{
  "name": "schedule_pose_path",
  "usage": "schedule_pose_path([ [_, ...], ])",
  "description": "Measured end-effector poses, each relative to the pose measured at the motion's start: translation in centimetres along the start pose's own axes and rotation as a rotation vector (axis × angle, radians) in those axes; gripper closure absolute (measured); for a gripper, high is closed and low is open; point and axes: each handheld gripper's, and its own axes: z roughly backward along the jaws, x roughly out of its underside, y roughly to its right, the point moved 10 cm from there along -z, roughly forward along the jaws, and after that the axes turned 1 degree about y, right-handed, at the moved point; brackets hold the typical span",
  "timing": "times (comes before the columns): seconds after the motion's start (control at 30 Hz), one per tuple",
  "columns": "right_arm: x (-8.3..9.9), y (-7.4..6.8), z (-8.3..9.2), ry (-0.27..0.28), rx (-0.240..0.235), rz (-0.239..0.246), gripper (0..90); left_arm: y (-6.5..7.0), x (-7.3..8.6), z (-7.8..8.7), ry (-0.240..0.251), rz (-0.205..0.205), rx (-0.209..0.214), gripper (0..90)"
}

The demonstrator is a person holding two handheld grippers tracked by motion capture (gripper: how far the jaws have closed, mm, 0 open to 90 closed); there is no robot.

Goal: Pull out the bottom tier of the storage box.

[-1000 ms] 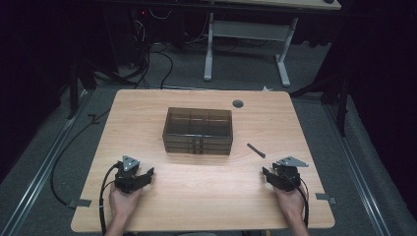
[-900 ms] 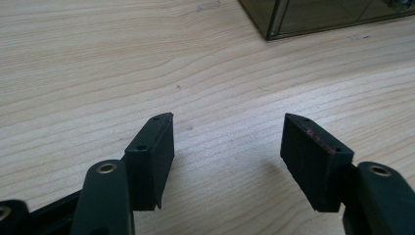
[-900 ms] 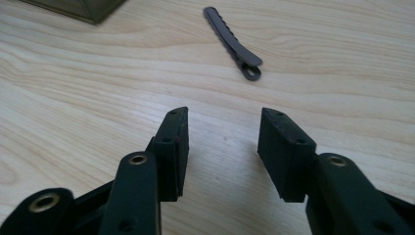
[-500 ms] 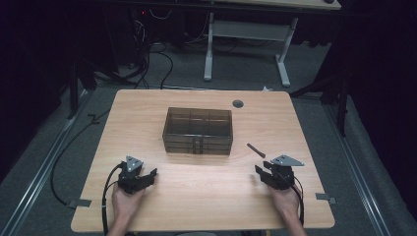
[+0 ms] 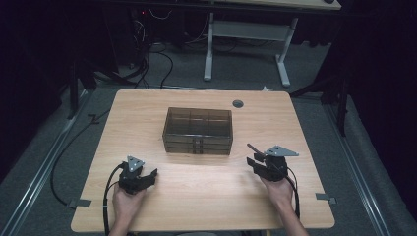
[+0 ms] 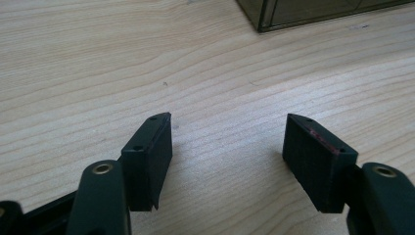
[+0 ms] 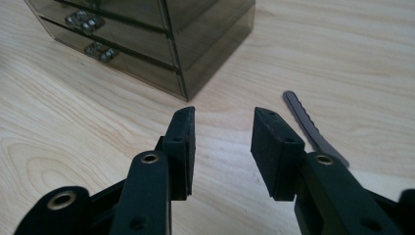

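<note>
Drawer box (image 5: 197, 131) mid-table (image 5: 147, 103) — left gripper (image 6: 227, 142) jaws wide apart, nothing between; right gripper (image 7: 222, 147) jaws parted, empty — dark strip (image 7: 313, 129) just beside.

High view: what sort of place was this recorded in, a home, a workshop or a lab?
Probably a lab or recording room. The desk stands on grey carpet in a dark room, with cables on the floor and another desk's white legs behind. The desk holds little: a drawer box.

Dim lab: cables (image 5: 147, 54), floor rails (image 5: 34, 182), bare desk (image 5: 206, 206)
</note>
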Motion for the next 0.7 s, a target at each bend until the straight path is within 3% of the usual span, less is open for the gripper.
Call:
schedule_pose_path([
  [0.7,-5.6,-2.2,-1.5,0.063,-0.068,0.070,66.9,0.0,0.0,0.0,-0.003,-0.001,0.002,35.0],
])
